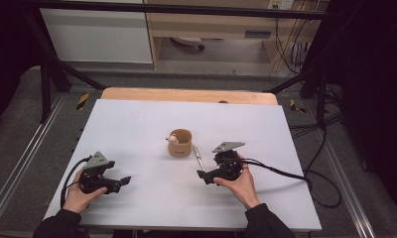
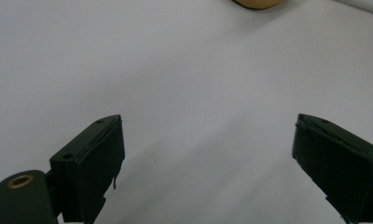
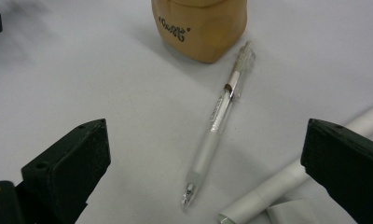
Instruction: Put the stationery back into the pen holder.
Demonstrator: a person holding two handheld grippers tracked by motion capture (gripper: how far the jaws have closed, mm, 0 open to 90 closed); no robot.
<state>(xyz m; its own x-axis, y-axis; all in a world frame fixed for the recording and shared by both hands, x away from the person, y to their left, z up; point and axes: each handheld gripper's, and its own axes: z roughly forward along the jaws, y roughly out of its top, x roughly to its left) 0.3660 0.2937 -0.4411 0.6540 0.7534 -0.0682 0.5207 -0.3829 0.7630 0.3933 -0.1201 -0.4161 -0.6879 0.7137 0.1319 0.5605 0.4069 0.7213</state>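
A: Report the state of the right tool (image 1: 202,175).

B: Its jaws are spread wide with nothing between the pads. The clear retractable pen (image 3: 218,122) lies flat on the bench (image 1: 137,124), just ahead of the jaws and roughly centred in the gap, its tip end nearest the tool. Judged from that alignment, the pen is the pickup target.

A: What lies beyond it?

B: A tan wooden cup (image 3: 199,27) stands upright past the pen's far end, just beside it; I cannot tell whether they touch. It looks like the intended holder. A rolled white paper tube (image 3: 287,179) lies close to one jaw and could get in the way.

A: And the left tool (image 1: 118,182)?

B: Also spread and empty, low over bare bench, well apart from the cup, apparently parked.
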